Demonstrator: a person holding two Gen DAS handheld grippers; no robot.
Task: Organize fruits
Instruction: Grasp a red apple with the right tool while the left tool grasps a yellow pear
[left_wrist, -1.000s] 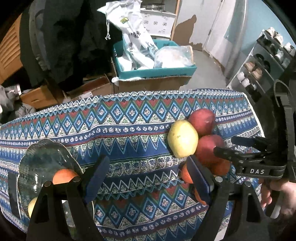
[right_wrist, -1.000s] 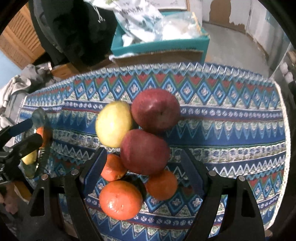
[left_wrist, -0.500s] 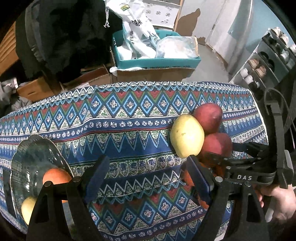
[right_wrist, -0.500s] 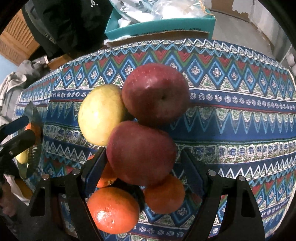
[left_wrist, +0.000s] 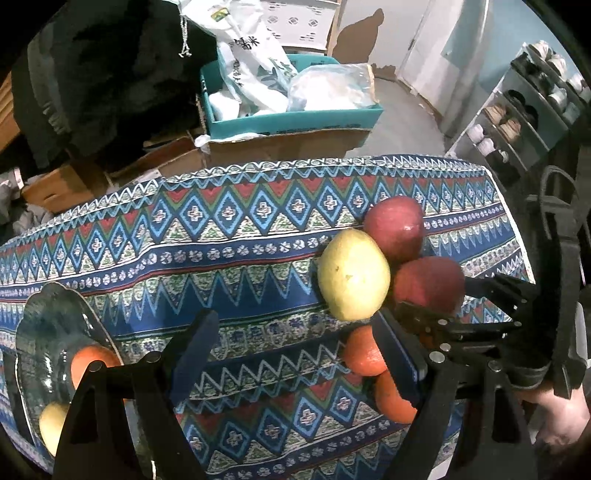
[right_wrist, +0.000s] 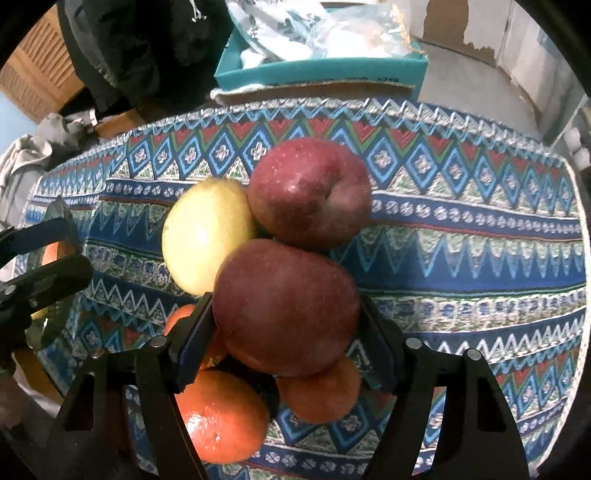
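Note:
A pile of fruit lies on the patterned tablecloth (right_wrist: 461, 236): a yellow fruit (right_wrist: 207, 236), a far red apple (right_wrist: 310, 192), a near red apple (right_wrist: 284, 306) and three oranges, the nearest (right_wrist: 221, 417). My right gripper (right_wrist: 286, 314) straddles the near red apple. Its jaws are closing, and both pads touch the apple's sides. My left gripper (left_wrist: 293, 321) hangs open over bare cloth, left of the pile, with nothing between its fingers. A glass plate (left_wrist: 48, 325) at the left holds an orange (left_wrist: 92, 362) and a small yellow fruit (left_wrist: 51, 421).
Beyond the table's far edge stand a teal box (left_wrist: 291, 118) of bags on cardboard cartons and a dark garment (left_wrist: 103, 74). A shoe rack (left_wrist: 517, 122) stands at the right. A hand (left_wrist: 561, 417) holds the right gripper (left_wrist: 461, 314).
The right gripper has come down over the pile and its jaws have narrowed onto the near red apple. The left gripper has drifted slightly over the cloth and stayed open.

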